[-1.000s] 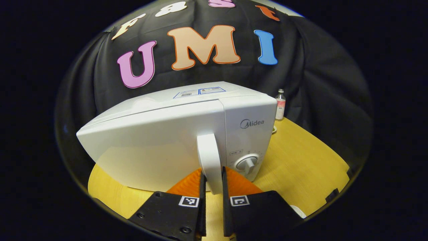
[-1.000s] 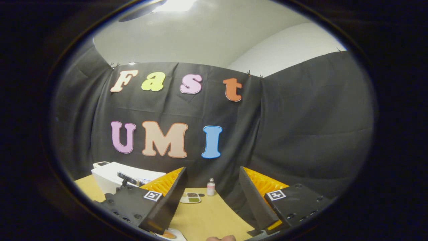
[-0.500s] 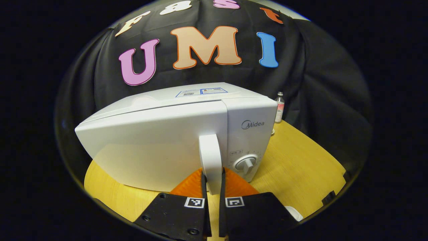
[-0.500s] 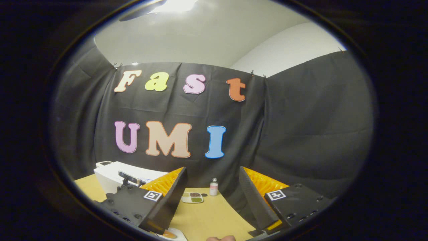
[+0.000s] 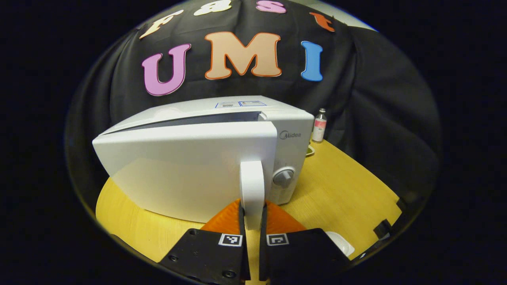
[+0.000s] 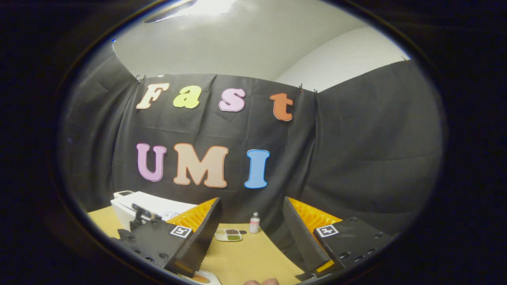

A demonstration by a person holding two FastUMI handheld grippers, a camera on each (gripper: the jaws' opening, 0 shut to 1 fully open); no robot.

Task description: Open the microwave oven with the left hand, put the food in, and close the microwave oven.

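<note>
A white microwave oven (image 5: 206,158) stands on the yellow wooden table (image 5: 348,190). Its door (image 5: 178,170) is ajar, with a dark gap along the top edge. My left gripper (image 5: 252,221) is shut on the door's white vertical handle (image 5: 252,190). In the right gripper view the microwave oven (image 6: 146,206) sits at the far left, and my right gripper (image 6: 251,233) hangs open above the table with nothing between its fingers. A white plate edge (image 6: 200,278) with something orange on it lies under the right gripper's left finger.
A small bottle with a pink label (image 5: 319,126) stands at the table's back near the cloth wall, also the small bottle (image 6: 254,223). A small dish with dark and green fillings (image 6: 228,234) lies beside it. A white plate edge (image 5: 340,243) sits at the front right.
The microwave door has swung out from the body, pulled by the left gripper on its handle; a gap now shows at the top. The right gripper has barely moved.
</note>
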